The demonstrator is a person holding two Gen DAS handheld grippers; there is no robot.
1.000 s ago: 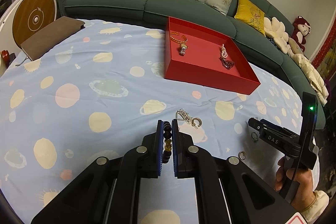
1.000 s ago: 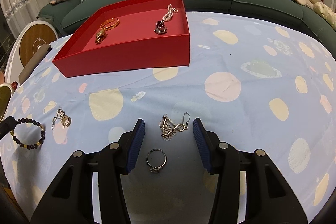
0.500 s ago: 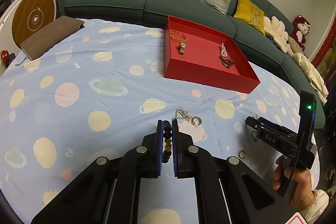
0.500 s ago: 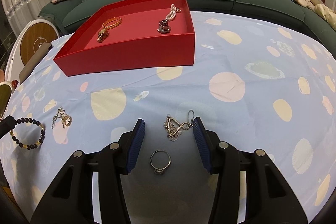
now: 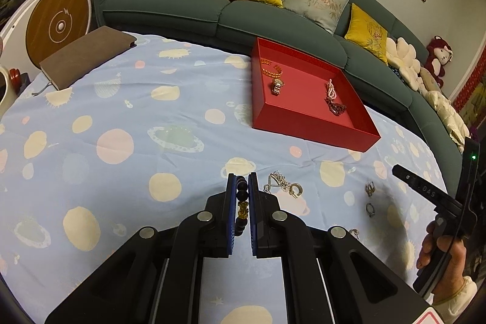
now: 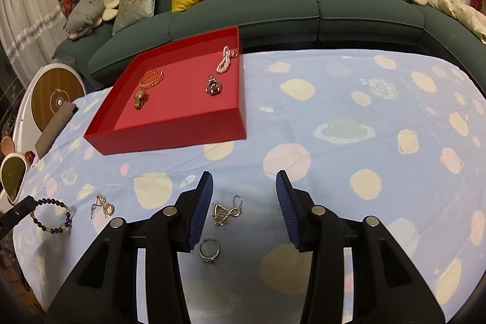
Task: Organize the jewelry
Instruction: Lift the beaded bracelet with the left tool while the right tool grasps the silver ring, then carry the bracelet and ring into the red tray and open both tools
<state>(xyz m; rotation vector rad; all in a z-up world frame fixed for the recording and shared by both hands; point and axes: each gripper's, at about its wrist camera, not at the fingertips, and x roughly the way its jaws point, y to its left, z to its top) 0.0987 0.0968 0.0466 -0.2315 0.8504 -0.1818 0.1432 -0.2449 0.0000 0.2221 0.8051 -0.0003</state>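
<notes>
My left gripper [image 5: 242, 179] is shut on a dark bead bracelet [image 5: 242, 204], held above the tablecloth; the bracelet also shows in the right wrist view [image 6: 52, 216]. My right gripper [image 6: 244, 181] is open and empty above a gold filigree earring [image 6: 226, 213] and a silver ring [image 6: 209, 250]. A silver earring pair [image 5: 282, 186] lies just right of the left gripper. The red tray [image 5: 306, 131] [image 6: 170, 135] holds an orange bracelet [image 6: 151, 78], a gold watch [image 6: 140, 99], a pearl strand [image 6: 224, 63] and a dark red piece [image 6: 214, 87].
A brown notebook [image 5: 86, 55] lies at the table's far left corner. A green sofa [image 6: 243, 11] with cushions curves behind the table. A round wooden-faced device [image 5: 57, 26] stands at the left. The right gripper and hand [image 5: 440, 208] show at the left view's right edge.
The right gripper has moved forward and left, so the earring and ring now sit nearer its left finger. The left gripper has lifted slightly with the bracelet.
</notes>
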